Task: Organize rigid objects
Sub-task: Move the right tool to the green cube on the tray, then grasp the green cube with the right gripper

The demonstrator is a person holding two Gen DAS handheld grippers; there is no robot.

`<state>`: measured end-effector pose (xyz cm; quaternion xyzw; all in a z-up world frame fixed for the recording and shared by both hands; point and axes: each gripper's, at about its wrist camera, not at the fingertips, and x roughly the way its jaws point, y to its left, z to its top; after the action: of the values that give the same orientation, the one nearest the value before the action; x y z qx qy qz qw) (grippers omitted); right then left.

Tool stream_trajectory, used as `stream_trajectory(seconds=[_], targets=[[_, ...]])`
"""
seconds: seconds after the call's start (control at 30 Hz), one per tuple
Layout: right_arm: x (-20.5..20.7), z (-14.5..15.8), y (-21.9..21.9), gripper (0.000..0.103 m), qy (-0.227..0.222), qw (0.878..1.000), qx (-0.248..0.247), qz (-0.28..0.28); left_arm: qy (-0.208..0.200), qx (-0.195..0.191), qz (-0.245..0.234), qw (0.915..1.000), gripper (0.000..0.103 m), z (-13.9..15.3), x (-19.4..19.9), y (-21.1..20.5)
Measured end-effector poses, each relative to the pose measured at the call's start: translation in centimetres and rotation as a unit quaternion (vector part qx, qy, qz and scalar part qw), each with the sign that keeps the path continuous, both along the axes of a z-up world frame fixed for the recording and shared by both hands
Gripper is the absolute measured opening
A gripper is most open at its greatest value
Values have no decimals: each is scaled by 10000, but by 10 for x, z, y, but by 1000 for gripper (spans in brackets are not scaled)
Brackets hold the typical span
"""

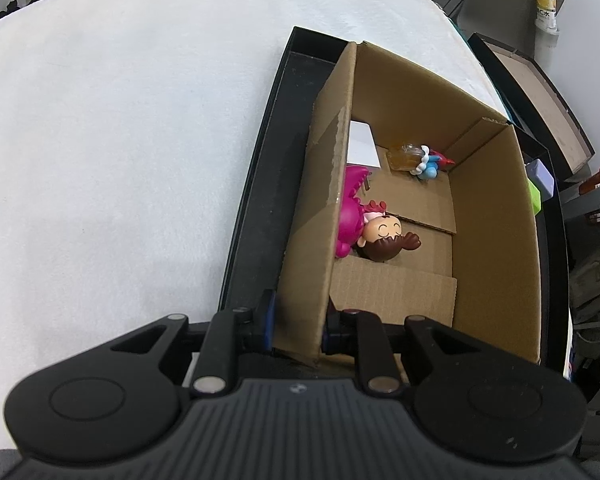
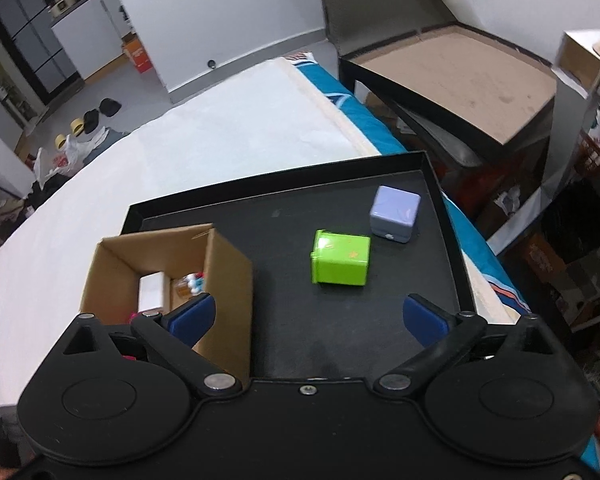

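A cardboard box (image 1: 496, 220) stands in a black tray (image 1: 260, 184) on a white-covered table. My left gripper (image 1: 298, 328) is shut on the box's near left wall. Inside lie a pink-and-brown doll figure (image 1: 380, 236), a small blue-and-white toy (image 1: 428, 164), an amber piece (image 1: 404, 158) and a white block (image 1: 362, 146). In the right wrist view the box (image 2: 228, 276) is at the left of the tray (image 2: 284, 320). A green cube (image 2: 340, 258) and a lilac cube (image 2: 394, 214) sit on the tray. My right gripper (image 2: 306, 316) is open and empty, above the tray in front of the green cube.
A brown-topped black-edged table (image 2: 460, 76) stands beyond the tray to the right. The white cloth (image 2: 204, 136) stretches far and left. Clutter and bags (image 2: 60, 156) lie on the floor at far left. Shelves and boxes (image 2: 580, 240) crowd the right side.
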<state>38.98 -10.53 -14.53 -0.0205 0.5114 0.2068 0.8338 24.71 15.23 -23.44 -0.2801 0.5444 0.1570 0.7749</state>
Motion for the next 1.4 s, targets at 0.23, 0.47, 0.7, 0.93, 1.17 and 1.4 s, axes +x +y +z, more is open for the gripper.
stream_trajectory(seconds=[0.23, 0.47, 0.7, 0.93, 1.17, 1.4], targets=[[27, -11, -10, 103, 237, 9994, 5, -238, -25, -43, 32, 10000, 20, -1, -1, 0], [38, -29, 1, 103, 228, 9992, -126, -298, -50, -114, 97, 9999, 20, -2, -2, 3], [46, -55, 17, 93, 290, 9986, -351, -270, -51, -152, 120, 9998, 20, -1, -2, 3], [58, -76, 28, 93, 293, 9971, -600, -375, 16, -143, -8, 9999, 20, -2, 1, 4], [64, -88, 33, 49, 307, 9970, -629, -333, 51, -161, -2, 9999, 20, -3, 3, 5], [59, -84, 27, 48, 404, 9973, -593, -173, 49, -168, 16, 9998, 20, -4, 3, 5]])
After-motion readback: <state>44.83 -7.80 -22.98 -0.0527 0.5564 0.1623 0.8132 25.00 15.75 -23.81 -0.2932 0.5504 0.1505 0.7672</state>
